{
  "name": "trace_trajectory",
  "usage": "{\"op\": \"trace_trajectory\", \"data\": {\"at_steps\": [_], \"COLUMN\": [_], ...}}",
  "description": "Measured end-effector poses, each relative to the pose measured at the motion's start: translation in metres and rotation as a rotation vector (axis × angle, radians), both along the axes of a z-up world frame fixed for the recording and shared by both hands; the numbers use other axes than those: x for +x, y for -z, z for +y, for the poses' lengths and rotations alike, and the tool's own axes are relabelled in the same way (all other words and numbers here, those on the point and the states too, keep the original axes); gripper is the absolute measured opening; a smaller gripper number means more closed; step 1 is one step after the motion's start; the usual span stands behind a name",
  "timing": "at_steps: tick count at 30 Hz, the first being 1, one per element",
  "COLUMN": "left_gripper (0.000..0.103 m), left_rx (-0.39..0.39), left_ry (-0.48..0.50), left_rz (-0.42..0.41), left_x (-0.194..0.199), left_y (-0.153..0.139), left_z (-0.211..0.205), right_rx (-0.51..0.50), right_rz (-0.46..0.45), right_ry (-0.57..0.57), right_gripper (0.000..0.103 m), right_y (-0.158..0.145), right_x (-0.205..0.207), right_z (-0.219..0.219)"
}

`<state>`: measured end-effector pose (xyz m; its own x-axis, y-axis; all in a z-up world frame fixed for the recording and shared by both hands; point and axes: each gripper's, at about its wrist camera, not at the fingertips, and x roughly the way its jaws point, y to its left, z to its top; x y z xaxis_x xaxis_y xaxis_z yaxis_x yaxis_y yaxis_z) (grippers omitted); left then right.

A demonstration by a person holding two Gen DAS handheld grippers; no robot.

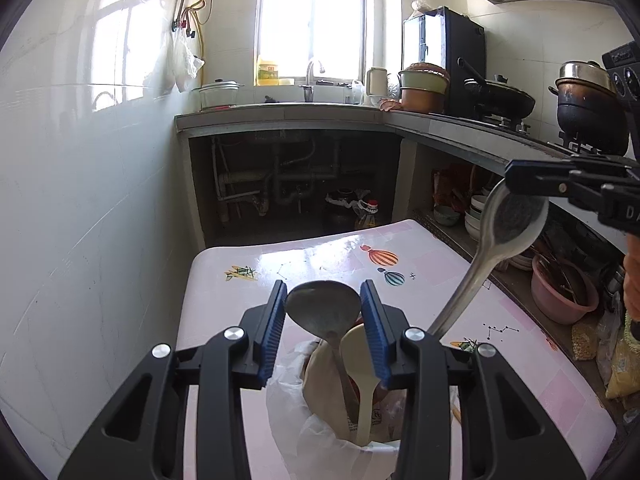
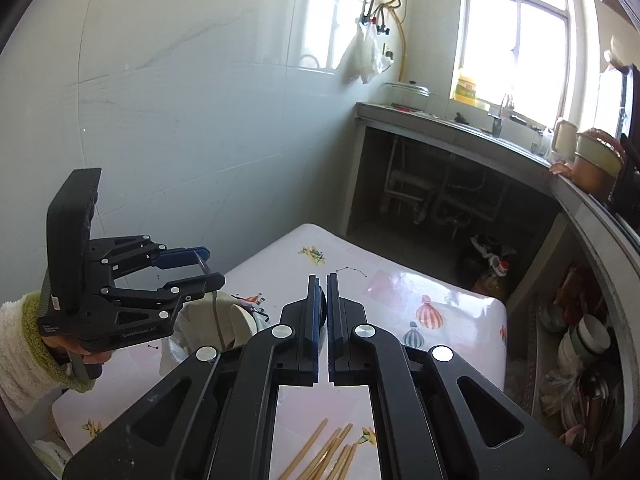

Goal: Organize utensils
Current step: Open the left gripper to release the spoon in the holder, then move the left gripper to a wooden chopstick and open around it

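Note:
In the left wrist view my left gripper (image 1: 324, 300) is open, its blue pads on either side of a metal ladle bowl (image 1: 322, 310). The ladle and a cream rice paddle (image 1: 362, 364) stand in a holder (image 1: 320, 392) wrapped in clear plastic. My right gripper (image 1: 516, 178) is shut on the bowl of a long metal spoon (image 1: 500, 240), held above the table with its handle pointing down toward the holder. In the right wrist view the right gripper (image 2: 323, 280) is closed with the spoon edge-on between its pads. Several wooden chopsticks (image 2: 320, 456) lie on the table below it.
The pink patterned table (image 1: 248, 300) stands against a white tiled wall. A concrete counter (image 1: 288, 114) with sink, pots and a wok runs at the back and right. Bowls and a pink basin (image 1: 560, 292) sit on the shelf under the counter.

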<state>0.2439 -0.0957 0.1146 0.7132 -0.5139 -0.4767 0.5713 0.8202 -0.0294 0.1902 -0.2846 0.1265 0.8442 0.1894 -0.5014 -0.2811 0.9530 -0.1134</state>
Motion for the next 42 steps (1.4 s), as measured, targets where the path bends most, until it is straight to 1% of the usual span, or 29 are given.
{"op": "trace_trajectory", "data": {"at_steps": [1,2,3,4,6,10,13,15,20,23,25,27,29,31,32,33,34,36,38,39,42], "left_gripper": [0.040,0.047,0.051,0.052,0.060,0.065,0.068,0.072,0.076,0.078,0.079,0.081,0.082,0.083,0.083,0.084,0.084,0.086,0.088,0.089,0.092], "left_rx": [-0.006,-0.016,-0.031,-0.049,-0.085,-0.159,-0.194,-0.207,-0.219,-0.224,-0.219,-0.223,-0.224,-0.219,-0.219,-0.221,-0.221,-0.216,-0.208,-0.201,-0.169], "left_ry": [0.000,0.000,0.001,0.001,0.007,0.009,-0.006,-0.017,-0.060,-0.085,-0.099,-0.109,-0.112,-0.117,-0.117,-0.114,-0.110,-0.100,-0.089,-0.083,-0.063], "left_rz": [0.006,0.011,0.016,0.021,0.036,0.053,0.048,0.038,0.040,0.063,0.076,0.094,0.114,0.120,0.124,0.129,0.136,0.152,0.167,0.175,0.203], "left_x": [0.000,0.000,-0.001,-0.002,-0.004,-0.014,-0.027,-0.040,-0.074,-0.092,-0.103,-0.113,-0.121,-0.128,-0.131,-0.135,-0.137,-0.142,-0.147,-0.150,-0.159], "left_y": [-0.001,-0.001,-0.002,-0.004,-0.008,-0.017,-0.021,-0.020,-0.009,0.003,0.010,0.018,0.023,0.027,0.029,0.031,0.033,0.038,0.044,0.047,0.059], "left_z": [0.001,0.003,0.006,0.009,0.016,0.032,0.046,0.055,0.079,0.090,0.096,0.100,0.103,0.104,0.104,0.104,0.102,0.099,0.093,0.089,0.073], "right_rx": [-0.005,-0.008,-0.011,-0.013,-0.017,-0.030,-0.029,-0.032,-0.045,-0.046,-0.036,0.014,0.076,0.128,0.157,0.184,0.208,0.255,0.295,0.316,0.364], "right_rz": [0.008,0.015,0.023,0.030,0.044,0.067,0.074,0.087,0.121,0.146,0.145,0.152,0.141,0.112,0.098,0.083,0.068,0.035,0.027,0.028,0.069], "right_ry": [-0.007,-0.013,-0.020,-0.026,-0.037,-0.057,-0.064,-0.073,-0.093,-0.103,-0.097,-0.105,-0.110,-0.095,-0.090,-0.084,-0.077,-0.054,-0.022,-0.001,0.076], "right_gripper": [0.001,0.001,0.001,0.001,0.001,0.001,0.002,0.002,0.002,0.002,0.007,0.007,0.014,0.026,0.028,0.032,0.038,0.043,0.046,0.049,0.051], "right_y": [0.003,0.006,0.008,0.010,0.015,0.023,0.030,0.034,0.049,0.057,0.057,0.052,0.044,0.033,0.028,0.023,0.019,0.015,0.019,0.023,0.047], "right_x": [0.003,0.006,0.009,0.011,0.013,0.018,0.020,0.023,0.025,0.027,0.026,0.023,0.015,0.002,-0.007,-0.016,-0.026,-0.048,-0.070,-0.082,-0.110], "right_z": [0.003,0.006,0.008,0.011,0.016,0.025,0.031,0.036,0.051,0.059,0.060,0.056,0.049,0.038,0.032,0.025,0.018,0.001,-0.017,-0.026,-0.051]}}
